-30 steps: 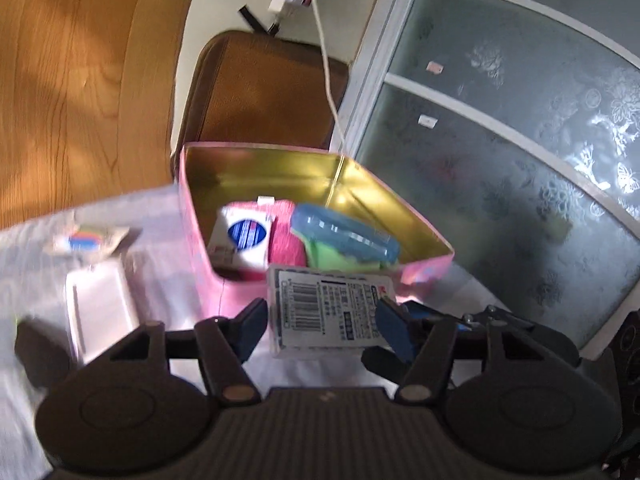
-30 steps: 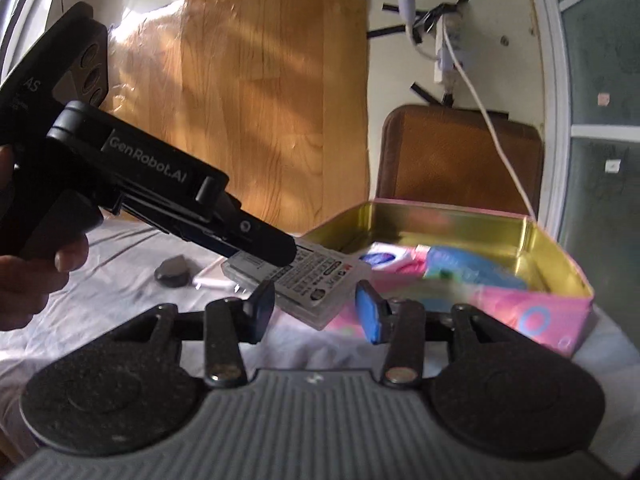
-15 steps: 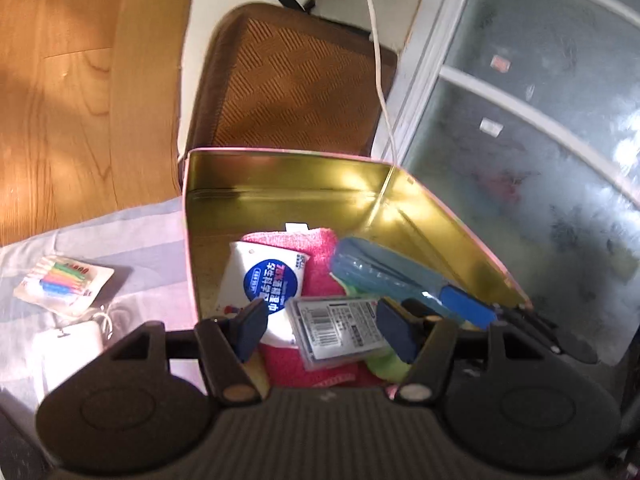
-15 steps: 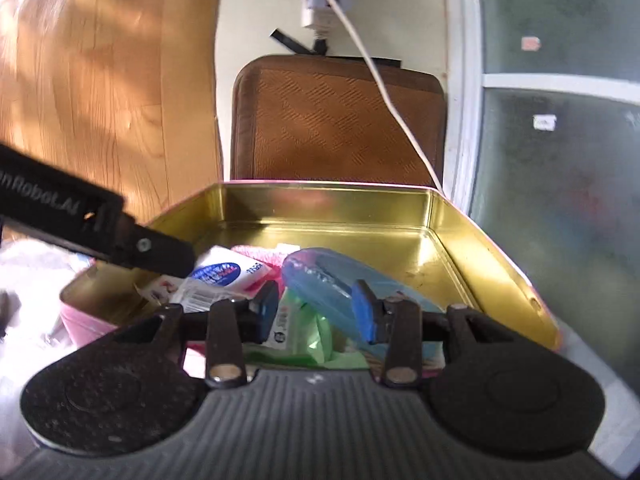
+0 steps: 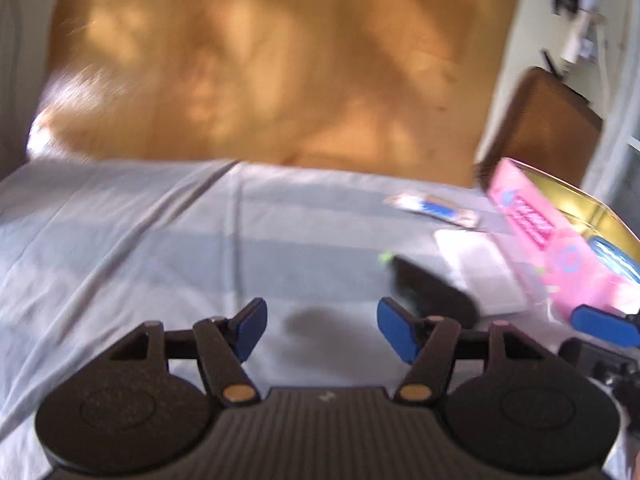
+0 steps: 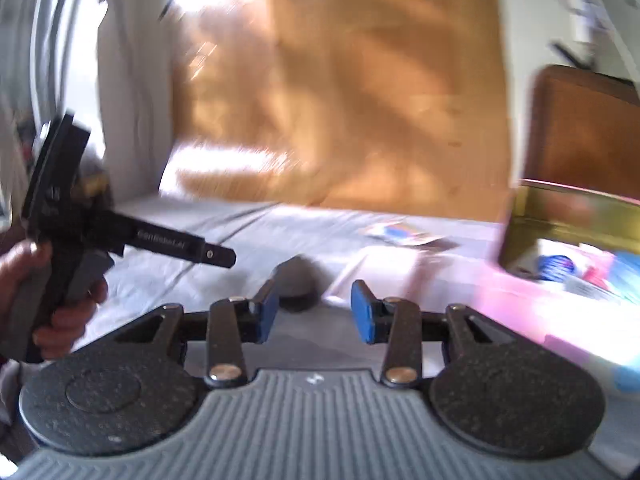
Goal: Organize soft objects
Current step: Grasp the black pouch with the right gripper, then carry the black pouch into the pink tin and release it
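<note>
My left gripper [image 5: 322,334] is open and empty above the grey sheet [image 5: 140,240]. My right gripper [image 6: 312,312] is open and empty too. The pink tin [image 5: 536,236] with a gold inside stands at the right; it also shows in the right wrist view [image 6: 560,216] with several packets in it. A dark oval object [image 5: 432,292] lies just ahead of my left gripper, and in the right wrist view [image 6: 298,280] between my fingers' line. A white flat pack [image 5: 480,272] and a colourful packet [image 5: 432,206] lie beside the tin. Both views are blurred.
The left gripper body and the hand holding it [image 6: 72,248] show at the left of the right wrist view. A wooden board [image 5: 280,60] stands behind the sheet. A brown chair back [image 6: 584,128] is behind the tin.
The left gripper let the barcoded pack go into the tin, then swung left, away from it. The right gripper also swung left off the tin. Both views now face the sheet.
</note>
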`<state>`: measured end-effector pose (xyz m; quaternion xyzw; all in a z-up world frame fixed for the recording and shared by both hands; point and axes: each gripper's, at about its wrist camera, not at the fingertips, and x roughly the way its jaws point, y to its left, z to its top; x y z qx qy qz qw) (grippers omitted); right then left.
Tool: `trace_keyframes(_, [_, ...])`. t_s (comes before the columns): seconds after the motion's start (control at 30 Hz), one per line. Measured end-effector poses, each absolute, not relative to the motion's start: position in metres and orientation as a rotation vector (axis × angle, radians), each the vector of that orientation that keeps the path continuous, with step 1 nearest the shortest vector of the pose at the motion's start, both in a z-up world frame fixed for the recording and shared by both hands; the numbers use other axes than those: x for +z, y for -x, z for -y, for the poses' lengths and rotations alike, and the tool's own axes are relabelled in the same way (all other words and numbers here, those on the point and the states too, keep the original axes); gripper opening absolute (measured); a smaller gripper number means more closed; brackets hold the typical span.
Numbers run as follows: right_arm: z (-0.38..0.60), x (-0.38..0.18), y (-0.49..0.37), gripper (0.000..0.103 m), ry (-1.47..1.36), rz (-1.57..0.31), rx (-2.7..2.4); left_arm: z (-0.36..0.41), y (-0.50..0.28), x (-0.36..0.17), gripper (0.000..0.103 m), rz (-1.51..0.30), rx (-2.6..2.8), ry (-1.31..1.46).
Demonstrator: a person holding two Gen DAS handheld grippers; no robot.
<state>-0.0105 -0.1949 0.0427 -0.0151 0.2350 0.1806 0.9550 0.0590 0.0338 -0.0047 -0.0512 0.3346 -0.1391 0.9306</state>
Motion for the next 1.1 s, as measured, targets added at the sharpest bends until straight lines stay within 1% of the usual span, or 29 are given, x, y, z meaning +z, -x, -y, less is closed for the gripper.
trace_keyframes(0.1, [0.172, 0.035, -0.023, 0.043, 0.079, -0.540, 0.353, -0.050, -0.057, -0.014, 0.062, -0.664, -0.273, 0.139])
trace_keyframes(0.17, [0.160, 0.029, -0.041, 0.044, 0.119, -0.582, 0.341, -0.046, -0.056, -0.014, 0.063, -0.656, -0.274, 0.122])
trace_keyframes(0.23, [0.153, 0.023, -0.054, 0.054, 0.148, -0.597, 0.317, -0.041, -0.055, -0.014, 0.064, -0.653, -0.283, 0.095])
trace_keyframes(0.33, [0.163, 0.016, -0.069, 0.052, 0.089, -0.652, 0.328, -0.042, -0.055, -0.015, 0.064, -0.652, -0.293, 0.101])
trace_keyframes(0.47, [0.170, 0.018, -0.048, 0.052, 0.052, -0.661, 0.367, -0.047, -0.056, -0.015, 0.066, -0.651, -0.307, 0.135])
trace_keyframes(0.67, [0.207, 0.019, 0.038, 0.052, 0.088, -0.635, 0.325, -0.033, -0.051, -0.014, 0.071, -0.659, -0.310, 0.061])
trace_keyframes(0.8, [0.250, 0.014, 0.099, 0.052, 0.078, -0.596, 0.179, 0.003, -0.032, -0.008, 0.071, -0.708, -0.469, 0.084])
trace_keyframes(0.87, [0.271, 0.012, 0.121, 0.052, 0.048, -0.581, 0.097, 0.037, -0.019, -0.003, 0.069, -0.750, -0.632, 0.101])
trace_keyframes(0.9, [0.279, 0.011, 0.128, 0.053, 0.032, -0.576, 0.064, 0.058, -0.011, -0.002, 0.067, -0.766, -0.716, 0.099])
trace_keyframes(0.97, [0.292, 0.010, 0.141, 0.060, 0.000, -0.565, 0.016, 0.100, 0.004, -0.001, 0.067, -0.803, -0.846, 0.072])
trace_keyframes(1.1, [0.301, 0.006, 0.153, 0.060, -0.012, -0.545, 0.009, 0.162, 0.019, -0.006, 0.067, -0.913, -0.954, 0.001])
